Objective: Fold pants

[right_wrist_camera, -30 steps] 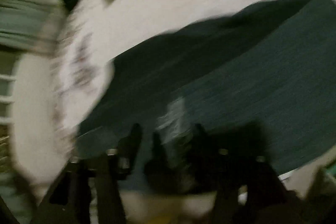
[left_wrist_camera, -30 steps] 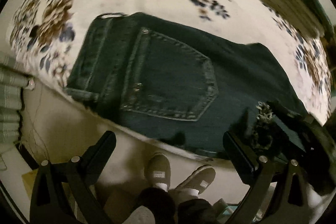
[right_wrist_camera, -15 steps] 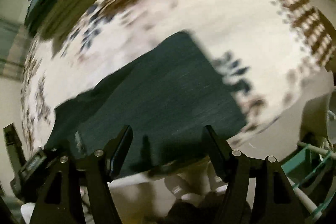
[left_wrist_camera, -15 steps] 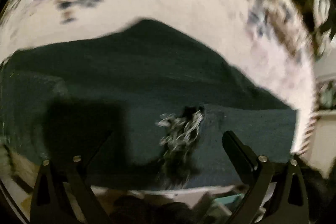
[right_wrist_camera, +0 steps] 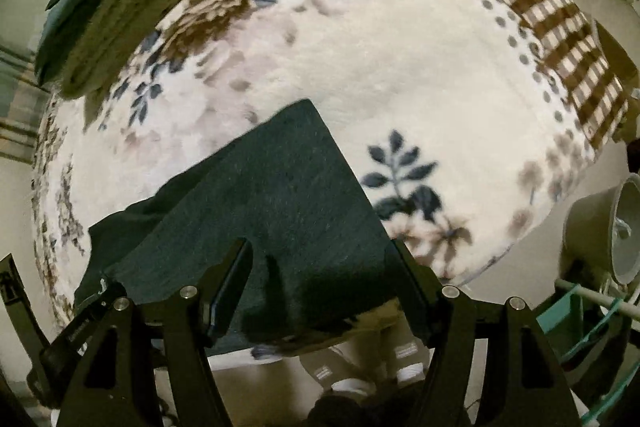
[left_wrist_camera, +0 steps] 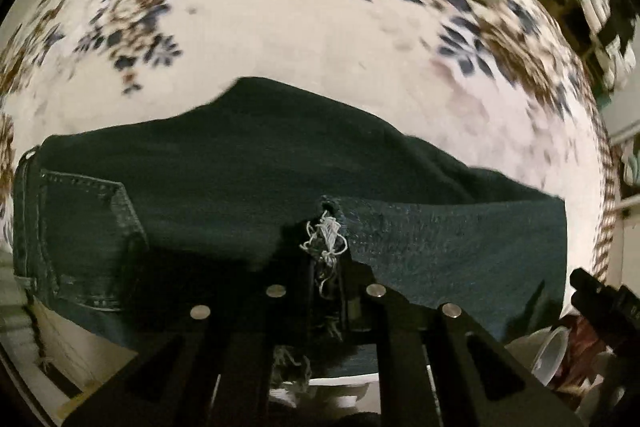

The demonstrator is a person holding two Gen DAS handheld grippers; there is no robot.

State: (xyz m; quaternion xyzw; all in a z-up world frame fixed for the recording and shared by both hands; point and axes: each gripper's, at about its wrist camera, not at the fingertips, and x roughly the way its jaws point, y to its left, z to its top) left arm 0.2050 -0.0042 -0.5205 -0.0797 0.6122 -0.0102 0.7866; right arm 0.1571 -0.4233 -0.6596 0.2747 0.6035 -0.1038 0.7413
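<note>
Left claw pinching, pants seemingly lengthwise left-right

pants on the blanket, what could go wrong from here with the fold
The left gripper is shut only on the frayed hem of the pants; loose threads could pull or the thin bite could slip. The right gripper is open and holds nothing, so that side of the leg may drag or bunch on the floral blanket.
</note>
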